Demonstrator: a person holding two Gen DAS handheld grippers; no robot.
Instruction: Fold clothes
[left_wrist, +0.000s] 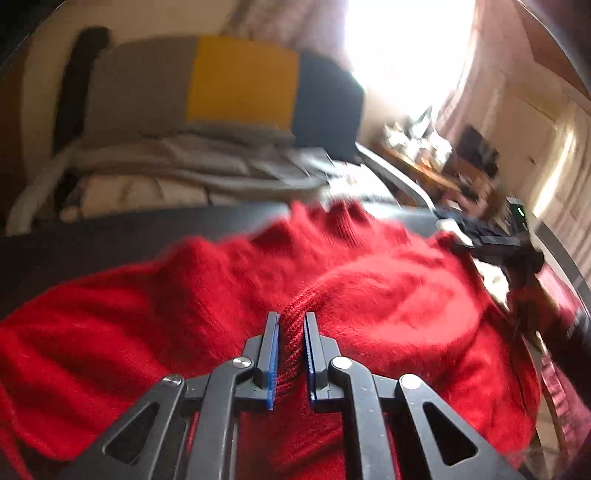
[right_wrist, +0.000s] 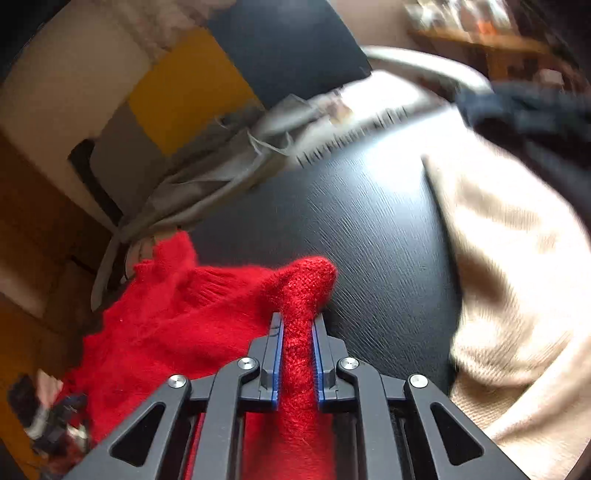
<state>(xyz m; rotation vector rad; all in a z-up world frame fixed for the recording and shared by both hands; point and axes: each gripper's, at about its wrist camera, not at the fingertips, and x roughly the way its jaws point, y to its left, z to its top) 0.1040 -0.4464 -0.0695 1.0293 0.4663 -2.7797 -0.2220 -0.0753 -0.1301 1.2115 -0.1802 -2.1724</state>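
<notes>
We note the fuzzy red knitted sweater (left_wrist: 207, 295) bunched on the dark wood-grain tabletop (right_wrist: 369, 229). Left tool (left_wrist: 291, 354) is clamped on a ribbed edge at 12 o'clock; right tool (right_wrist: 297, 362) pinches a fold running toward 12. We judge its long axis spans between both tools.

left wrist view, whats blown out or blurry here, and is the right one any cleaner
Left wrist view: the window is blown out white, background smeared; the red sweater is soft. Right wrist view: no blowout, only glare on the black table, but the beige garment is motion-blurred.
</notes>
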